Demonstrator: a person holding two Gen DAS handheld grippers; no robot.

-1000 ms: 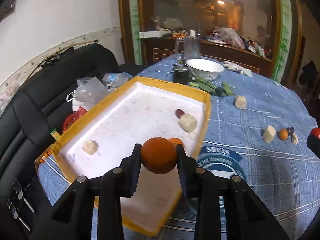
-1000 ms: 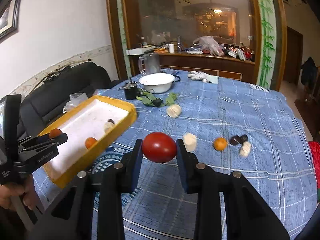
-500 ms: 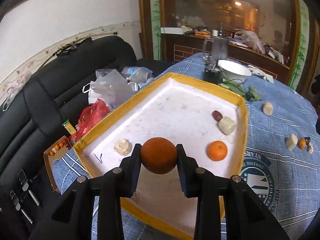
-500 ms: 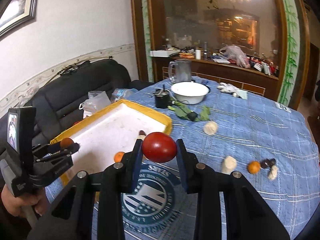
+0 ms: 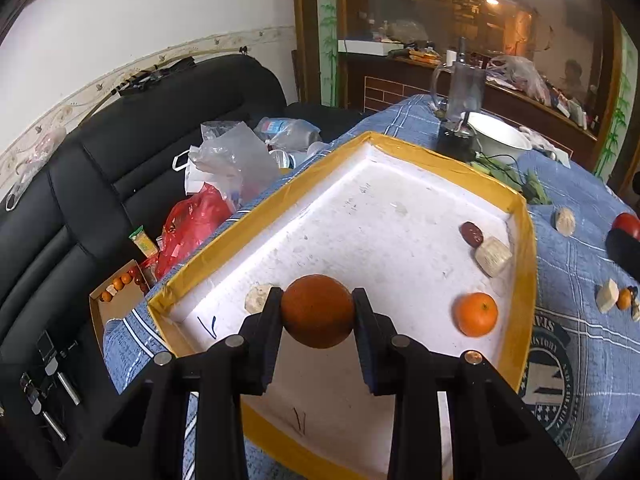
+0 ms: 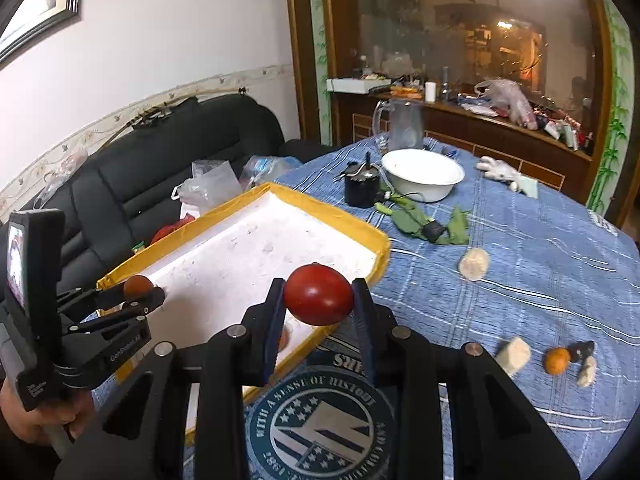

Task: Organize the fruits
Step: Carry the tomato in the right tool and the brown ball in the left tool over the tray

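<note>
i'm in a lived-in home, in a dining or living room. in front of me is a round table (image 6: 540, 248) under a blue checked cloth, with a white bowl (image 6: 420, 174) and a clear jug (image 6: 402, 124) at its far side. beside the table sits a black leather sofa (image 5: 100, 184) heaped with plastic bags (image 5: 228, 160). behind stands a dark wooden sideboard (image 6: 480, 120) cluttered with odds and ends, backed by a big glass panel with painted bamboo borders (image 6: 612, 128). a framed picture (image 6: 36, 4) hangs on the white wall above a patterned border strip.
</note>
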